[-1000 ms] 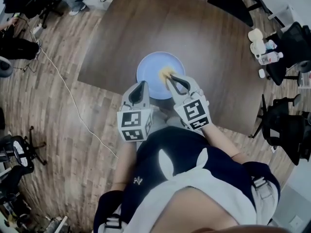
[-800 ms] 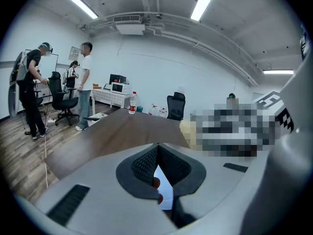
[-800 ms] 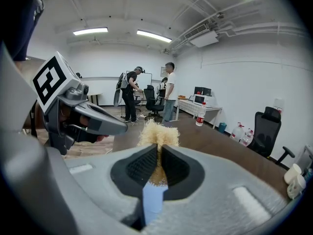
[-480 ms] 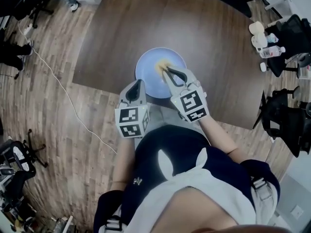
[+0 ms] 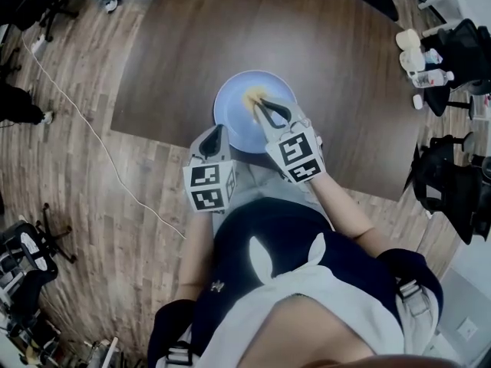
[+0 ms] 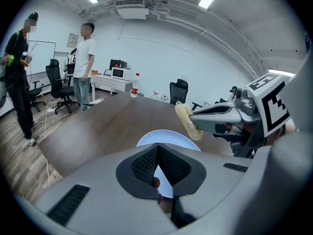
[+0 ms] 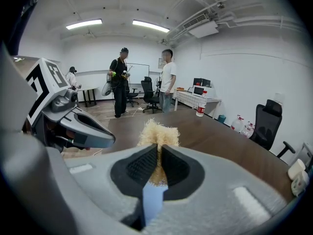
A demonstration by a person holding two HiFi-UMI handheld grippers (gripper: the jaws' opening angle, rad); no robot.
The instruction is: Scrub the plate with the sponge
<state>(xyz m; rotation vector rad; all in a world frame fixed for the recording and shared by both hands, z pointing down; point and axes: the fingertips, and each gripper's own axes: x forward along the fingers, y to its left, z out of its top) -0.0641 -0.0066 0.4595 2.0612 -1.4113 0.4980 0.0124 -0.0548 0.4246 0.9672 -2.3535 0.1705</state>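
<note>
Head view: a blue plate (image 5: 232,98) is seen on the dark wooden worktop (image 5: 184,52), close to its near edge. A yellowish sponge (image 5: 252,97) is held over the plate's middle by the right gripper (image 5: 262,106). The left gripper (image 5: 215,134) is placed at the plate's near-left rim, tips pressed together.

Left gripper view: the left gripper (image 6: 156,149) is seen with its jaws met at the tips and nothing pinched between them; the plate (image 6: 168,136) is visible just beyond and through the gap below the tips. The right gripper (image 6: 215,115) is seen at the right with the sponge (image 6: 187,121) at its tip, above the plate; contact cannot be told. 2 people (image 6: 84,62) are standing at the left.

Right gripper view: the right gripper (image 7: 157,151) is closed on the sponge (image 7: 157,132), which sticks out past the tips. The left gripper (image 7: 85,129) is seen at the left. A bottle (image 7: 199,104) is on the worktop's far end.
</note>
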